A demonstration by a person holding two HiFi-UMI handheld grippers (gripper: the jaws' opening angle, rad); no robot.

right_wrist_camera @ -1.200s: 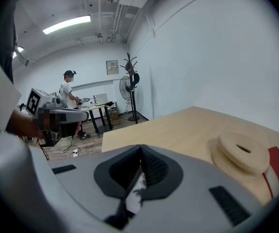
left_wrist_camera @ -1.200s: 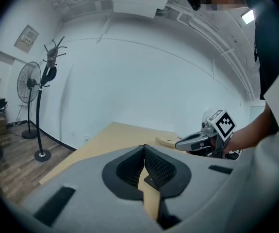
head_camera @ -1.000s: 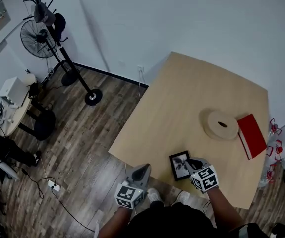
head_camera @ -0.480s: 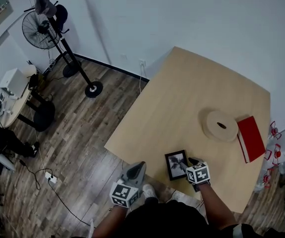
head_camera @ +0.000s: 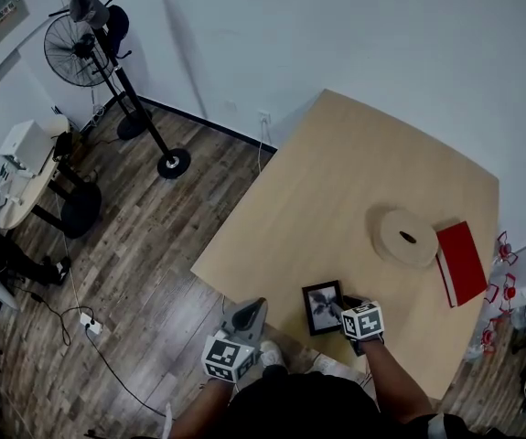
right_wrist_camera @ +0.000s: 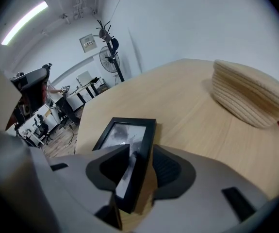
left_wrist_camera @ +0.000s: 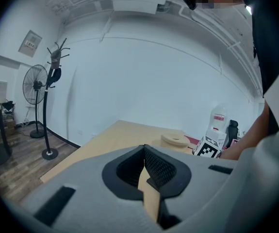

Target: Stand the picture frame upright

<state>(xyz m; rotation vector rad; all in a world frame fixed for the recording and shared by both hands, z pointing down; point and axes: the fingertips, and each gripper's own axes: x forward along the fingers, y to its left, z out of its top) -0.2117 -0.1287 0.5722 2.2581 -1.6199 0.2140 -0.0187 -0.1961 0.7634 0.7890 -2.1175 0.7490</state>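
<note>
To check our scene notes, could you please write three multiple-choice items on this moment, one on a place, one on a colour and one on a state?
1. Where does the red book lie?
A) beside the round woven disc
B) on a chair
C) on a shelf

2. What colour is the picture frame border?
A) white
B) black
C) red

3. How do the jaws of the right gripper stand?
A) shut, with nothing between them
B) apart, with the frame's edge between them
C) out of view

Answers:
1 A, the head view shows the book next to the disc.
2 B, both views show a black border.
3 B, the right gripper view shows a gap beside the frame.
</note>
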